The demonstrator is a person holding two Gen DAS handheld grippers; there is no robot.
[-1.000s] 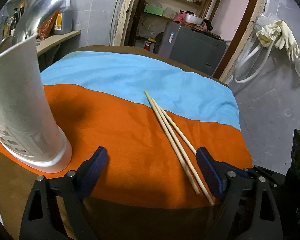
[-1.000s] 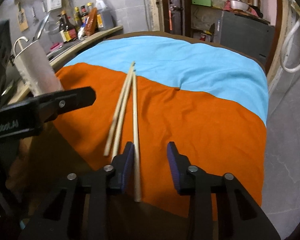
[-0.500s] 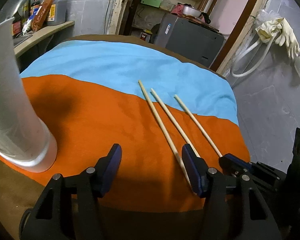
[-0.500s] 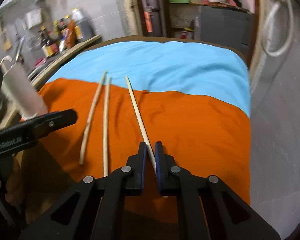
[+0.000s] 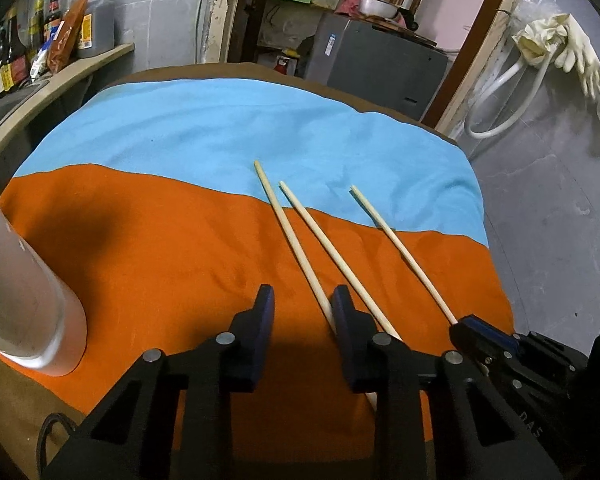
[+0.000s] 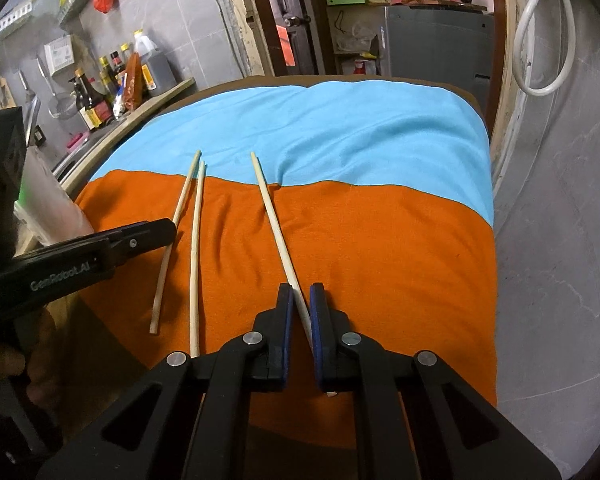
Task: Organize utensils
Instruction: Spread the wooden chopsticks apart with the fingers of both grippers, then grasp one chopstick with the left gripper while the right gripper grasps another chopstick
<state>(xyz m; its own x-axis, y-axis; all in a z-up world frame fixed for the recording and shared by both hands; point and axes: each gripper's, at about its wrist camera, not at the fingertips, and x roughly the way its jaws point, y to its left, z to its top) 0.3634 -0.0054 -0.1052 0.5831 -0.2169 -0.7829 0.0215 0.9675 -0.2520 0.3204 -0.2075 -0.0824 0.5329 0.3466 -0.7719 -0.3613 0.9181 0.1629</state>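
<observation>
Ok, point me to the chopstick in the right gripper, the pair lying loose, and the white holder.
Gripped chopstick point(image 6: 274, 224): right wrist view, mid-shaft, ahead of the pads.
Loose chopsticks point(image 6: 195, 240): right wrist view, mid-shaft of the right-hand one.
White holder point(image 5: 28, 300): left wrist view, lower wall near its base.

Both tongs: black angular plastic linkage arms, round silver pivot screws, dark blue pads on fingertips point(image 5: 265, 312). Left tongs point(image 6: 156, 232) carry white "GenRobot.AI" lettering. Bare skin of hand point(image 6: 28, 364), lower left of right-wrist view.
</observation>
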